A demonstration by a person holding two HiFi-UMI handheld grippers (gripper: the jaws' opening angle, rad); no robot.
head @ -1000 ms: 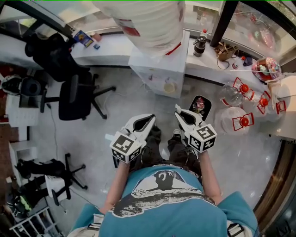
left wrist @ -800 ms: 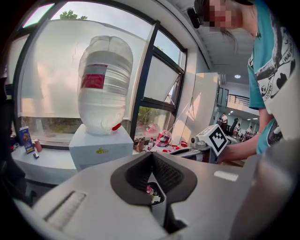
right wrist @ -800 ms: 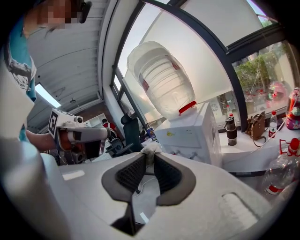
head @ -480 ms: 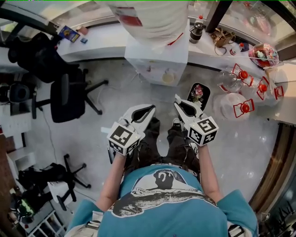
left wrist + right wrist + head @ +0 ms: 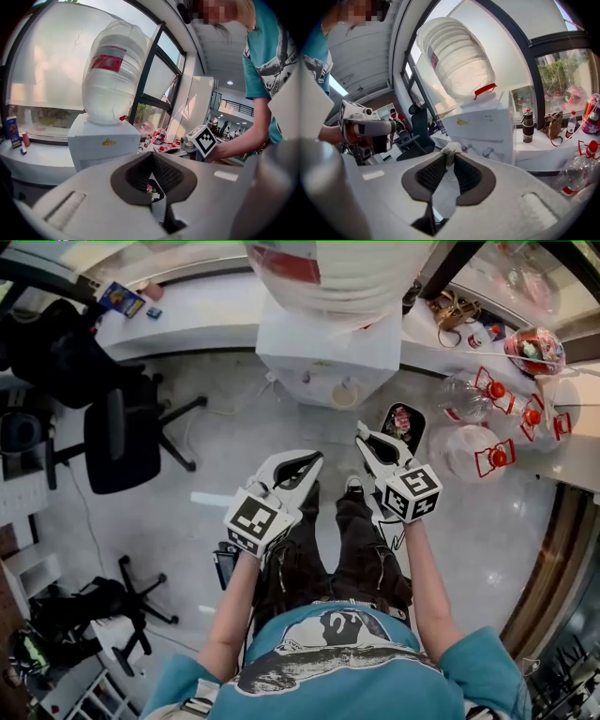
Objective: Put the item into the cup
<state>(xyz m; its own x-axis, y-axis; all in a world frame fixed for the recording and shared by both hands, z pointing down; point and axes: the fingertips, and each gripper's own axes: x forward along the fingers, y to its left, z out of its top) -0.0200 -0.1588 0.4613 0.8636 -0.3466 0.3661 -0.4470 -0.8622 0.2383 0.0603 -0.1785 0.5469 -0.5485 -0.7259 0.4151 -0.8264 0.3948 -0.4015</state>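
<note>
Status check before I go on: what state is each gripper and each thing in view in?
left gripper: shut, nothing between its jaws.
right gripper: shut on a small white item.
water bottle: mounted neck-down on the dispenser.
clear jugs: red caps on.
office chair: unoccupied.
black flask: upright, lid on.

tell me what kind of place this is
Likely an office or workroom corner: a water dispenser with a big upturned bottle, swivel office chairs on a pale hard floor, and spare water jugs beside a window counter.
</note>
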